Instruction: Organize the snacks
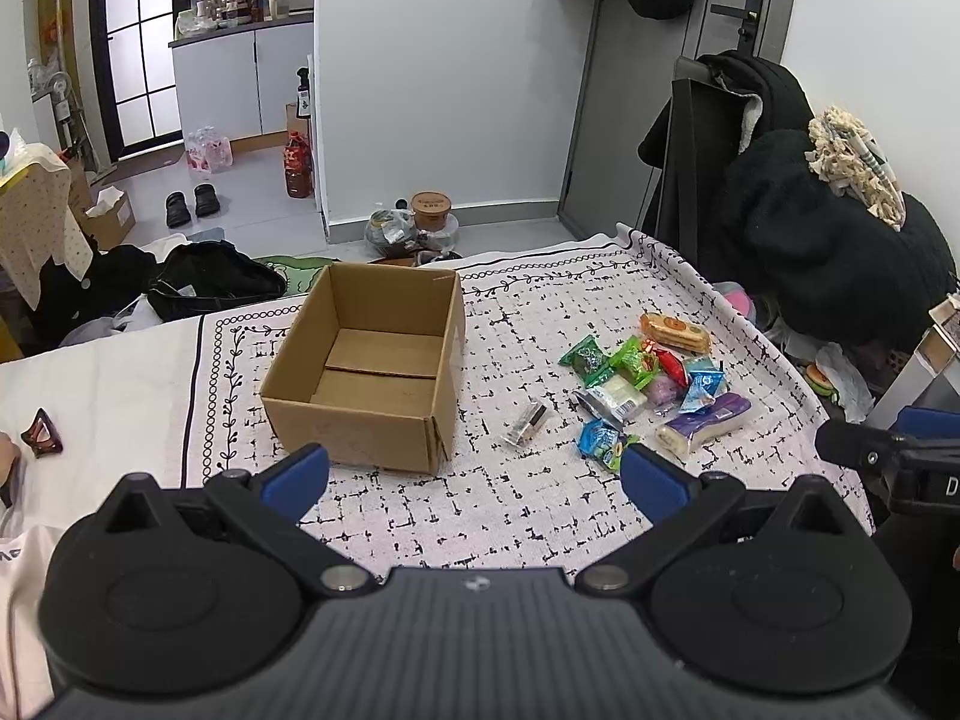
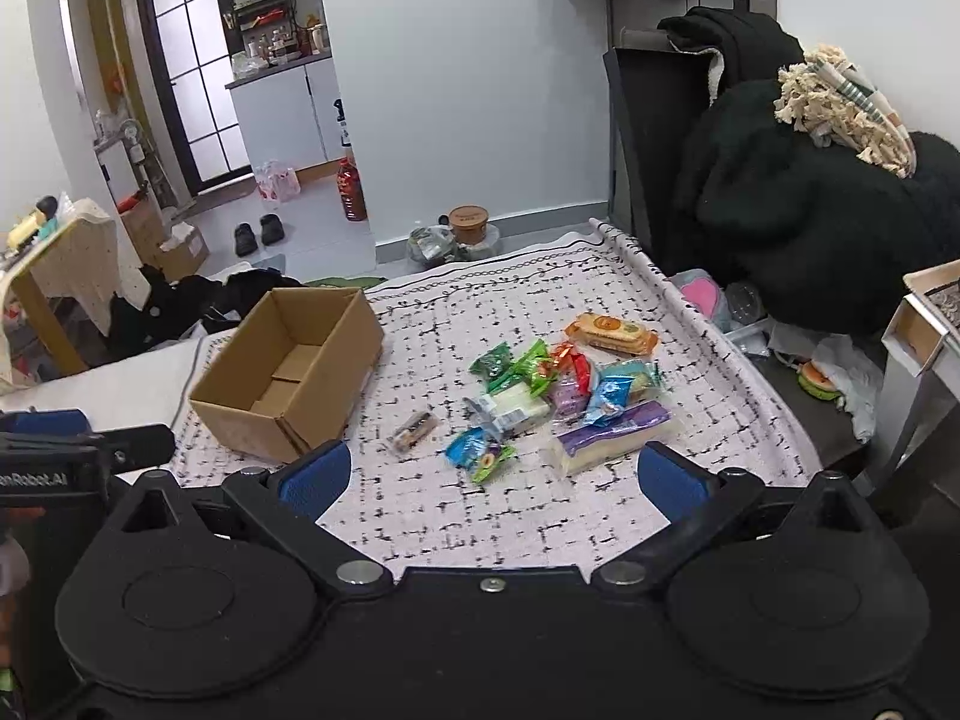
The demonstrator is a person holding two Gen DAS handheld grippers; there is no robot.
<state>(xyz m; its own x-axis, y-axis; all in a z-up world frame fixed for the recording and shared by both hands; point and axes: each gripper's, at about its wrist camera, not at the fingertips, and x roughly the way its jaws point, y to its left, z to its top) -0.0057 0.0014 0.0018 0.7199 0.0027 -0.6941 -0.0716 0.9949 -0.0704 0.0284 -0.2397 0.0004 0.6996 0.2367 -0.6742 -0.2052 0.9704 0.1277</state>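
Note:
An open, empty cardboard box [image 1: 366, 366] stands on the patterned cloth; it also shows in the right wrist view [image 2: 288, 369]. To its right lies a pile of wrapped snacks [image 1: 651, 381], also in the right wrist view [image 2: 564, 396], with an orange biscuit pack [image 2: 612, 333], a purple pack [image 2: 612, 432], a blue-green packet [image 2: 480, 453] and a small clear packet [image 2: 411, 432]. My left gripper [image 1: 474, 477] is open and empty, near the box's front. My right gripper [image 2: 492, 477] is open and empty, in front of the pile.
The cloth-covered table [image 1: 480, 510] ends at a rolled edge on the right. A chair heaped with dark clothes [image 2: 810, 180] stands to the right. A brown hair clip [image 1: 41, 433] lies at the left. Clothes, shoes and bottles are on the floor behind.

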